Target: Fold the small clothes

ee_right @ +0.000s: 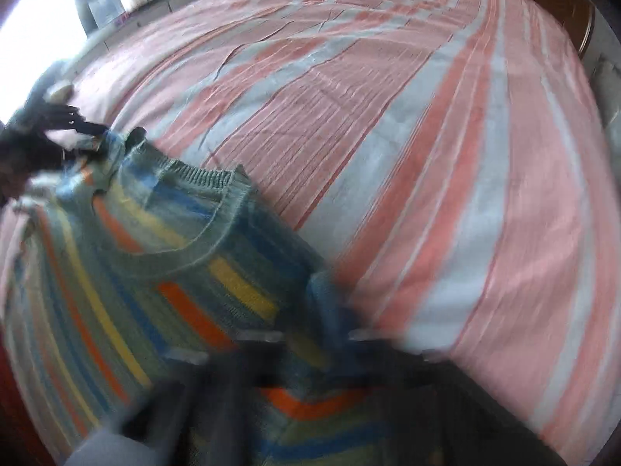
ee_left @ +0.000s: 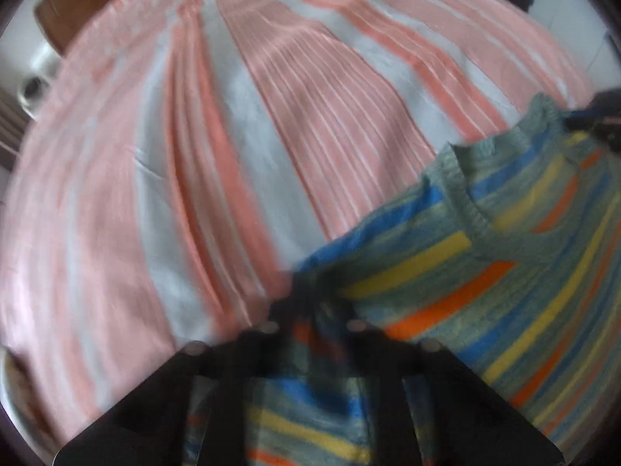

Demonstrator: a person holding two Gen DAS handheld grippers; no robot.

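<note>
your left tongs (ee_left: pixel 310 310): clamped on one shoulder of the striped sweater (ee_left: pixel 504 264) | your right tongs (ee_right: pixel 314 334): pinching its other shoulder | sweater: stretched between both tongs over the pink-striped bed (ee_right: pixel 427 155), neck hole facing up, lower part blurred | bed frame (ee_right: pixel 582 27): brown wood at far edge
</note>
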